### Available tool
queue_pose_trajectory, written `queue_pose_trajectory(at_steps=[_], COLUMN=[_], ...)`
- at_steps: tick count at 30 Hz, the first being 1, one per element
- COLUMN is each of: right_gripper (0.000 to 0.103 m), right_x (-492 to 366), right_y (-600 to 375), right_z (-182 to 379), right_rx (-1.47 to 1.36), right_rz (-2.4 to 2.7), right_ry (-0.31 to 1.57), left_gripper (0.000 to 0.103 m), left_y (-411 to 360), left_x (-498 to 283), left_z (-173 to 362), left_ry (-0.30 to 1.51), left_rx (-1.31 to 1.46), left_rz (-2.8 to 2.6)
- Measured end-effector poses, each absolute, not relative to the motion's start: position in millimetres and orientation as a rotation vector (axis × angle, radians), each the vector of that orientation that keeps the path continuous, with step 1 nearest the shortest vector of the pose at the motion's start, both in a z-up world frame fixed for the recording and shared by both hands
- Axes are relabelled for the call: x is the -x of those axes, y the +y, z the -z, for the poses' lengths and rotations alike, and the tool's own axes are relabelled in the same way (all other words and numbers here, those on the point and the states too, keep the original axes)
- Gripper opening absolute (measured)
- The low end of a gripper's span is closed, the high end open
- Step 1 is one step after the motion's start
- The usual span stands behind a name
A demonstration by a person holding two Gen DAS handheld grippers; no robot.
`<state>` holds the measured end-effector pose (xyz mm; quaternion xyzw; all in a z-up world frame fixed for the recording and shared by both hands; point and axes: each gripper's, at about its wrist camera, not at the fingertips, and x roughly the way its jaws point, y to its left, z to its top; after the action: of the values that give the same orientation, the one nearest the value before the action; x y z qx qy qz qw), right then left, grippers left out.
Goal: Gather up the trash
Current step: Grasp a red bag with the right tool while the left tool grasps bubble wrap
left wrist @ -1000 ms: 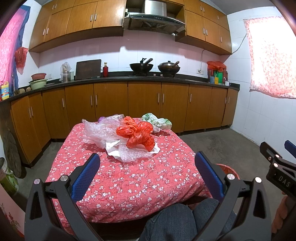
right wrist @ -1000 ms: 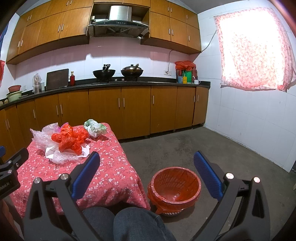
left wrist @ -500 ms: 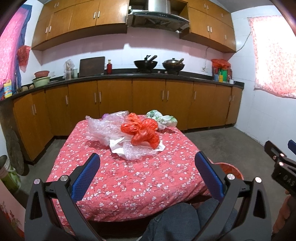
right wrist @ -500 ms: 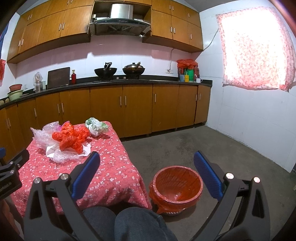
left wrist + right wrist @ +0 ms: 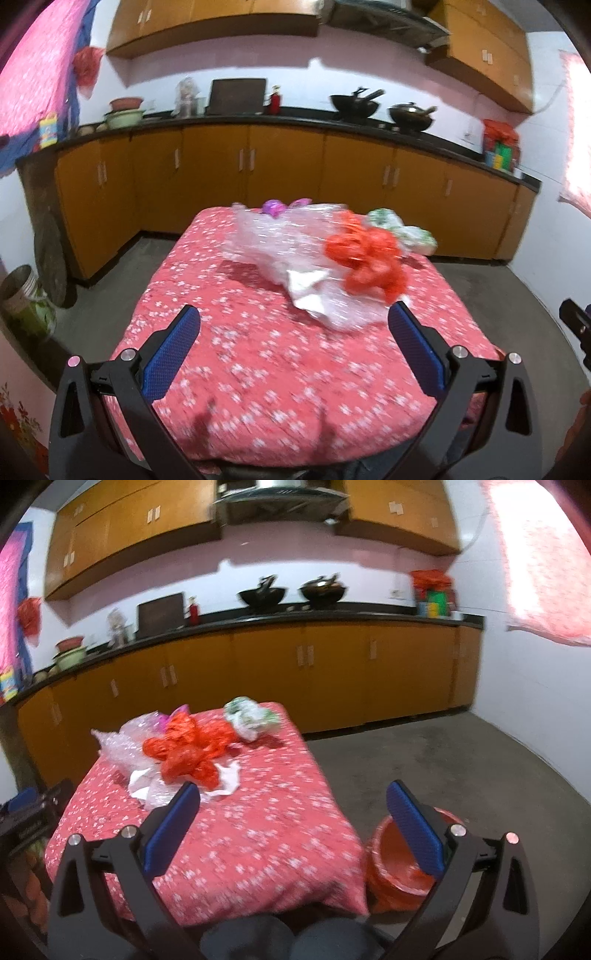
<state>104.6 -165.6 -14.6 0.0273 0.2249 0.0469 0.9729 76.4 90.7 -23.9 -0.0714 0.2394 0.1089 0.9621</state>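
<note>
A heap of trash lies on the far half of the table with the red flowered cloth (image 5: 280, 354) (image 5: 258, 834): a crumpled red plastic bag (image 5: 364, 258) (image 5: 188, 746), clear plastic wrap (image 5: 280, 243) (image 5: 118, 746), white paper (image 5: 306, 284) (image 5: 225, 779) and a green-and-white bag (image 5: 402, 230) (image 5: 251, 718). An orange bin with a red liner (image 5: 402, 871) stands on the floor right of the table. My left gripper (image 5: 293, 350) is open over the near cloth, nothing between its blue pads. My right gripper (image 5: 291, 830) is open too, near the table's right edge.
Wooden cabinets and a black counter (image 5: 295, 114) with two woks run along the far wall. A steel container (image 5: 22, 295) stands on the floor at the left. Grey concrete floor (image 5: 461, 768) spreads to the right of the table. A person's knees (image 5: 295, 938) show at the bottom.
Both grippers have moved forward toward the table and swung left; the trash heap looks nearer. The bin now sits behind the right gripper's right finger. Both stay open.
</note>
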Motion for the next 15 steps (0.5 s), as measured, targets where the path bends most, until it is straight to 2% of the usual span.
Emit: queue_pose_trajectory(at_steps=[6,15], right_gripper=[0.088,0.087], right_x=[-170.8,-244.4], right_y=[-118.4,-61.6], right_z=[28.5,52.9], right_rx=[-0.023,-0.016], right_rz=[-0.247,-0.387], right_ry=[0.52,0.581], left_gripper=[0.09,0.089], left_y=[126.4,150.4], left_x=[-111.1,-148.3], left_z=[33.8,37.1], left_ry=[0.531,0.502], left_rx=[0.173,0.157], left_rz=[-0.278,-0.328])
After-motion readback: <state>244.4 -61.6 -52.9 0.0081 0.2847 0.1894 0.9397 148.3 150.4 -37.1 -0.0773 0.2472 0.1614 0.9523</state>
